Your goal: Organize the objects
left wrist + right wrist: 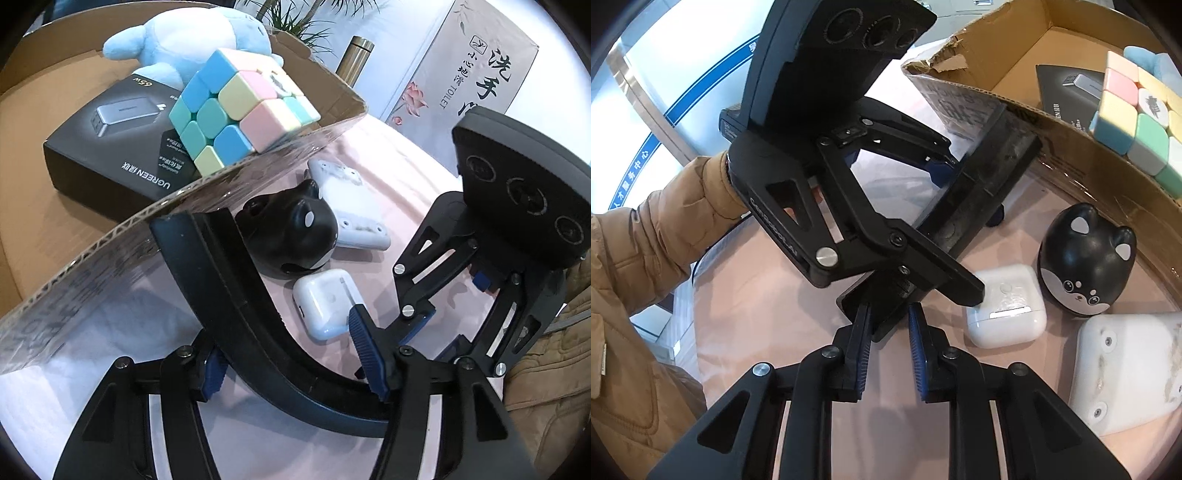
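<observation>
A curved black band (236,295), like a headband or strap, lies between the fingers of my left gripper (291,354) and reaches up to the cardboard box wall (155,229). In the right wrist view my right gripper (888,350) has its blue pads on both sides of the near end of the same black band (979,192). On the pink cloth lie a black dog-faced egg toy (291,236), a white earbud case (325,302) and a white block (347,199). In the box are a pastel cube (240,107), a black UGREEN box (118,147) and a blue plush (192,40).
The right gripper's body (517,206) hangs close over the earbud case. The person's tan sleeve (665,229) is at the left. A gold bottle (356,55), a plant and a toilet sign (476,62) stand behind the box.
</observation>
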Demonstrator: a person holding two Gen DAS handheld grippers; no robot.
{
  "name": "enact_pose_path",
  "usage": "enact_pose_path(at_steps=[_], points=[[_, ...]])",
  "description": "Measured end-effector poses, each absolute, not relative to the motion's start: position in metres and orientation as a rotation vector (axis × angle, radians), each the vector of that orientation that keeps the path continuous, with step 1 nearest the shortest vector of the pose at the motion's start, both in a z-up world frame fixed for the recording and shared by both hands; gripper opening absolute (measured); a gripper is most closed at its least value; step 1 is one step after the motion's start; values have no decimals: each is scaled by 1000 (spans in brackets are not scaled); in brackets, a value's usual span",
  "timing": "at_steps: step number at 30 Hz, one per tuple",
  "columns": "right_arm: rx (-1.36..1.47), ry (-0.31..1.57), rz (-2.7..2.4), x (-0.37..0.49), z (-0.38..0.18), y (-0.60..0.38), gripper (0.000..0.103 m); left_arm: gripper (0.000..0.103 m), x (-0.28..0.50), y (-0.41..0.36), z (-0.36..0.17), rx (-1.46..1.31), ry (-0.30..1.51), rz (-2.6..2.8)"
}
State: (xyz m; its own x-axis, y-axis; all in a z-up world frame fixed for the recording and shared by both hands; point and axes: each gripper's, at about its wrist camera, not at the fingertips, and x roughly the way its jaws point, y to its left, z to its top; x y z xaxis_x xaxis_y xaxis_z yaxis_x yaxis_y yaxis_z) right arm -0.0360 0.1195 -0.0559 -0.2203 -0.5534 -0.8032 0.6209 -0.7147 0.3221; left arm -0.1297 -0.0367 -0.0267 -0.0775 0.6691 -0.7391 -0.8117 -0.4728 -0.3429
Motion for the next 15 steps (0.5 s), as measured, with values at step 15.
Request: enact_pose_path(at_steps=[15], points=[[1278, 112, -2002, -33, -59, 121, 9, 34, -122, -28, -22, -1084, 190, 1738]])
